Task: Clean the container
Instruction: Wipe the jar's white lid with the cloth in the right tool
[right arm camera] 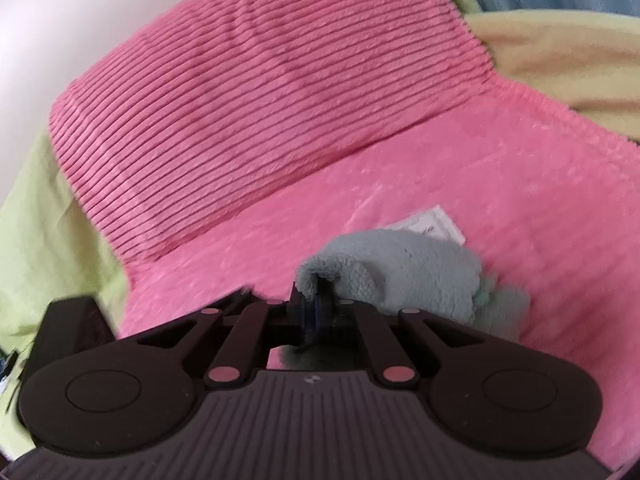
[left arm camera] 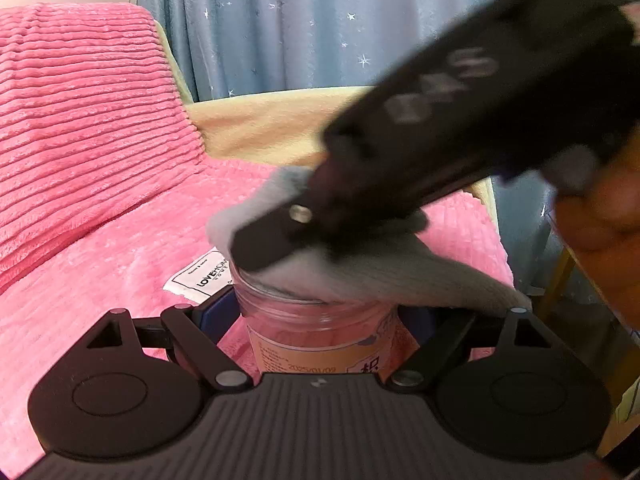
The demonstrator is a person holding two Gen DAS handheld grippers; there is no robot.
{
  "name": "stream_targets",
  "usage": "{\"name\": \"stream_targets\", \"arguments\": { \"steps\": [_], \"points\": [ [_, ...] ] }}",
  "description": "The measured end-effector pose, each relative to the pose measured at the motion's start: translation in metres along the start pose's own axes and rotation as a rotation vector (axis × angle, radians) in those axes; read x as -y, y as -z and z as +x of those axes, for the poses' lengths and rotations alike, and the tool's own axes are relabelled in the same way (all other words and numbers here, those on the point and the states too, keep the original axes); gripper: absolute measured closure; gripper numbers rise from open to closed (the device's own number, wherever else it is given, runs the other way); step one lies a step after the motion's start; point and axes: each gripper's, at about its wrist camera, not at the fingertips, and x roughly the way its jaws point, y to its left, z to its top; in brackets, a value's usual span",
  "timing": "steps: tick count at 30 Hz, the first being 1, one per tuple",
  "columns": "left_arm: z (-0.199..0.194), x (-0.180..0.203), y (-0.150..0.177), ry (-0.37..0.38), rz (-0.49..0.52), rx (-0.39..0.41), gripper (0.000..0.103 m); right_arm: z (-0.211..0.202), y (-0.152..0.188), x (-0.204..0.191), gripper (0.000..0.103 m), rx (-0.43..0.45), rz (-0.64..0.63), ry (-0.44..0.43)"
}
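Jar (left arm camera: 320, 332), clear, light, probably slippery plastic, sits clamped between the left gripper (left arm camera: 320, 312) jaws; right gripper (right arm camera: 316, 308) jaws pinch a soft cloth (right arm camera: 404, 268) at its mouth.

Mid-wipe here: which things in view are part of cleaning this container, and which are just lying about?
Part of the job:
- clear jar, clamped in the left claw
- grey cloth, pinched in the right claw and pressed onto the jar's mouth

Just lying about:
- pink blanket
- white tag on the blanket
- blue starred curtain
- ribbed pink cushion
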Motion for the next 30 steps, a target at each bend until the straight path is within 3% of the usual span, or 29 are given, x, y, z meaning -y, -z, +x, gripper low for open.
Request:
{"name": "stream_targets", "arguments": {
  "steps": [4,7,13,18,24,30],
  "points": [
    [0.000,-0.001,0.000,0.004,0.000,0.002,0.018,-0.008,-0.004,0.013,0.102,0.022,-0.005,0.067],
    [0.001,-0.002,-0.001,0.009,0.005,0.002,0.018,-0.021,0.000,0.026,0.102,0.023,0.025,0.070],
    [0.001,-0.001,0.000,0.008,0.005,0.000,0.018,-0.042,0.011,0.024,0.101,-0.065,0.037,-0.062],
    [0.001,-0.001,-0.001,0.001,0.002,-0.004,0.018,-0.025,0.013,0.010,0.101,-0.070,0.041,-0.108],
    [0.001,-0.001,0.000,-0.002,0.004,-0.002,0.018,-0.006,0.005,0.006,0.102,0.003,0.023,-0.017],
    [0.002,0.000,0.002,0.005,0.014,-0.001,0.018,-0.021,0.003,0.024,0.102,0.038,0.017,0.083]
  ]
}}
